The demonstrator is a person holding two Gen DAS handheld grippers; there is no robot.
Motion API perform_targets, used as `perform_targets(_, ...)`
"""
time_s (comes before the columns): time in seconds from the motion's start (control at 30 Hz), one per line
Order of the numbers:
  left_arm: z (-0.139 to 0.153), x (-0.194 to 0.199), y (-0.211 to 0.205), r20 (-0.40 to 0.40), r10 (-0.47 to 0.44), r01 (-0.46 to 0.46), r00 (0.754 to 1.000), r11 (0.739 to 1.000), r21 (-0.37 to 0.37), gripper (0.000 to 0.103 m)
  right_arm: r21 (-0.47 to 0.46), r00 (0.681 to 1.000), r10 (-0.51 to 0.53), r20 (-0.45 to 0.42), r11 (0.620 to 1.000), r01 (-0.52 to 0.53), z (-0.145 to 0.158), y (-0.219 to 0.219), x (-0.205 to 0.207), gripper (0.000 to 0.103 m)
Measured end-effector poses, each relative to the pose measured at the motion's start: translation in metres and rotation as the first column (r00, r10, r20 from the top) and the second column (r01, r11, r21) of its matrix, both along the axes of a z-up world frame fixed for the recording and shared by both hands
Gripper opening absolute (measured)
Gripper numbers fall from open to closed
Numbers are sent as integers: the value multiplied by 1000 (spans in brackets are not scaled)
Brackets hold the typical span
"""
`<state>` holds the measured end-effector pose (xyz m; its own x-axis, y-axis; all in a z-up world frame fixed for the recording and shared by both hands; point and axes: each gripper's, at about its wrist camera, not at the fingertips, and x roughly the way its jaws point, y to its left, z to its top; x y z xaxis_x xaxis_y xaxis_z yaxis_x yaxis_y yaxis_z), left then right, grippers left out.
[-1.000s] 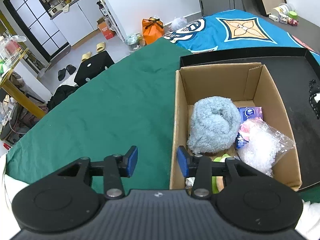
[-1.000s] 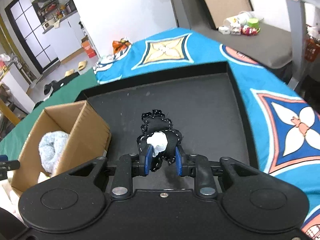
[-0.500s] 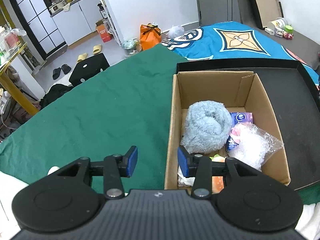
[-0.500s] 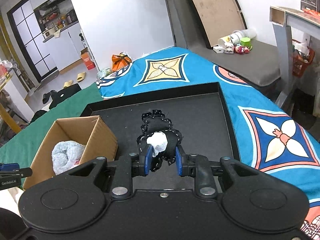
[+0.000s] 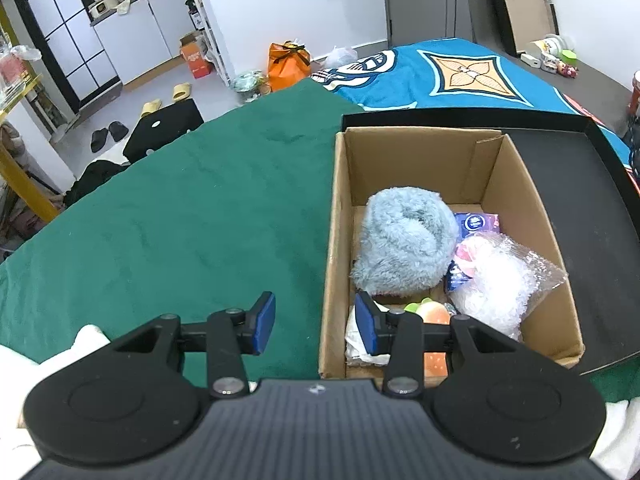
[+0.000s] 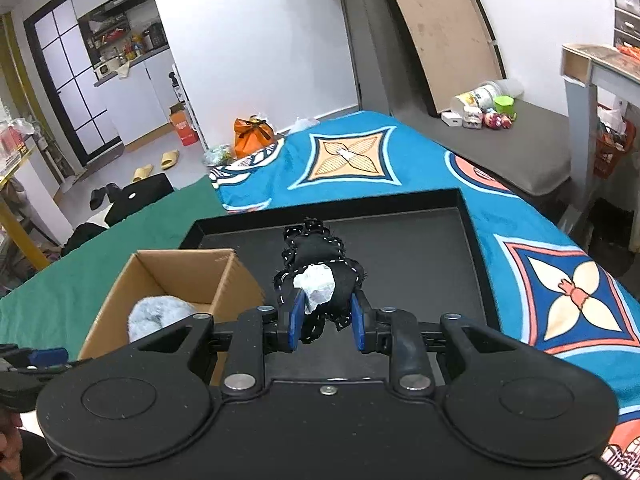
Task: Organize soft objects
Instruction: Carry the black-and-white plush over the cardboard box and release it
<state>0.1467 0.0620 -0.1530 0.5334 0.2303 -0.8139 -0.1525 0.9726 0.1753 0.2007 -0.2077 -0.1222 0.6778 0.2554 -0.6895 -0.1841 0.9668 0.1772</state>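
Note:
In the right wrist view my right gripper (image 6: 326,322) is shut on a black soft toy (image 6: 316,250) with white stitching and a white patch, held up above the black tray (image 6: 420,240). To its left stands the open cardboard box (image 6: 160,268). In the left wrist view that cardboard box (image 5: 508,176) holds a fluffy pale-blue bundle (image 5: 404,240), a clear bag of white fluff (image 5: 500,284), a purple pack (image 5: 476,222) and an orange-and-green toy (image 5: 432,312). My left gripper (image 5: 316,328) is open, one finger on each side of the box's near-left wall, gripping nothing.
The box sits in the left corner of the black tray (image 5: 588,200). A green cloth (image 5: 180,220) covers the surface to the left, a blue patterned blanket (image 6: 352,156) lies beyond the tray. Slippers, an orange bag and furniture are on the floor further off.
My right gripper has risen with the black toy, lifting it off the tray floor. The left gripper's view has tilted slightly; its fingers stay the same width apart.

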Motion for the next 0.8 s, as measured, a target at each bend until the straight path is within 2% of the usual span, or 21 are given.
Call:
perform_targets(0.5,-6,0,9,-1,-4,4,1000,998,-62,37,-28,996,90,16,996,-89,9,54,5,25)
perform_targets(0.8,-13,3,16,-19,-14,12,1000,992,-123,21,-28,990,140,24,990,-140,16,86,10,26)
